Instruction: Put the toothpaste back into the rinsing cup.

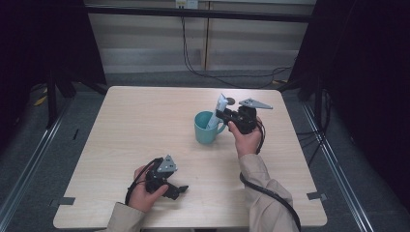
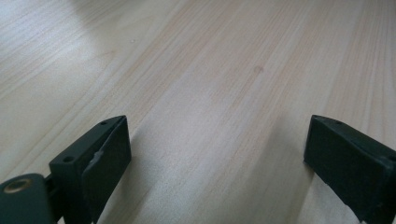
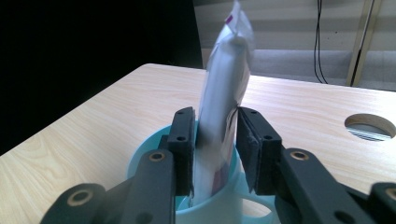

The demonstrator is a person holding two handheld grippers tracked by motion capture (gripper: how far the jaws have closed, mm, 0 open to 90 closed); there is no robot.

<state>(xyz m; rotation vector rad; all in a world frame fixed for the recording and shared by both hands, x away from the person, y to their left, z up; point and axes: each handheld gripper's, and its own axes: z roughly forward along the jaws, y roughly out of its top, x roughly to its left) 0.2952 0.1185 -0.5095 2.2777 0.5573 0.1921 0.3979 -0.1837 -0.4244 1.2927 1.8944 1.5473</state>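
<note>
I see beige sleeves (image 1: 263, 193) on both forearms, black grippers each topped by a grey three-cornered plate (image 1: 255, 103), brass-ringed screw holes (image 3: 157, 156), and black cables (image 1: 270, 193) trailing back.

Mug (image 1: 207, 128) right of centre on surface (image 1: 140, 125); packet (image 1: 216, 112) upright inside mug. Right gripper (image 1: 223, 114) just right of mug, fingers (image 3: 183, 140) either side of packet. Left gripper (image 1: 183, 189) near front edge, well apart from mug.

teal mug (image 1: 207, 127) upright, mid-table | white packet (image 3: 223, 93) standing inside
</note>
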